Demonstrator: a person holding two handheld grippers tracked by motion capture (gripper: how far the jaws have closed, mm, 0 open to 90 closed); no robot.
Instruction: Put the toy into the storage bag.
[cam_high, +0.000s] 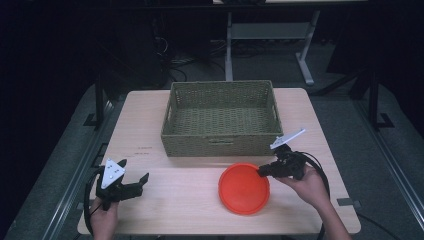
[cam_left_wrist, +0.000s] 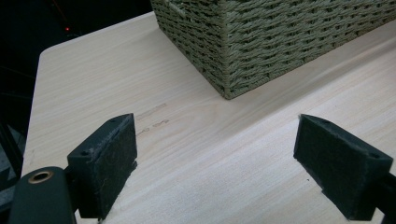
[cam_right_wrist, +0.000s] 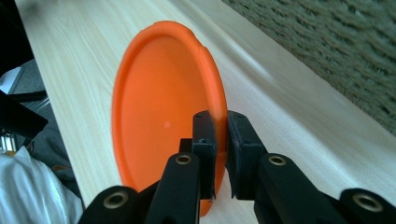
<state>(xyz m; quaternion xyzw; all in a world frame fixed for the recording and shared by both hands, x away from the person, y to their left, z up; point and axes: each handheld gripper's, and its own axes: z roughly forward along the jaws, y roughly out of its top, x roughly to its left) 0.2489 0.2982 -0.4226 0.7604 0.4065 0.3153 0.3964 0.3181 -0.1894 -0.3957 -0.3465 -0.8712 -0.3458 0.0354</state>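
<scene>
An orange plate (cam_high: 244, 188) sits at the front middle of the wooden table (cam_high: 150, 115), its right edge lifted. My right gripper (cam_high: 262, 171) is shut on that rim; in the right gripper view the plate (cam_right_wrist: 159, 107) stands tilted with its rim pinched between the two pads (cam_right_wrist: 219, 133). A woven olive basket (cam_high: 220, 118) stands behind the plate at the table's middle back. My left gripper (cam_high: 136, 182) rests at the front left corner, jaws wide apart with nothing between them; in the left gripper view its pads (cam_left_wrist: 105, 163) frame bare wood, with the basket's corner (cam_left_wrist: 261, 42) ahead.
The table's left edge (cam_left_wrist: 37, 93) drops off into a dark floor. A table leg frame (cam_high: 270, 35) stands behind the table. Cables trail from both grippers over the table's front.
</scene>
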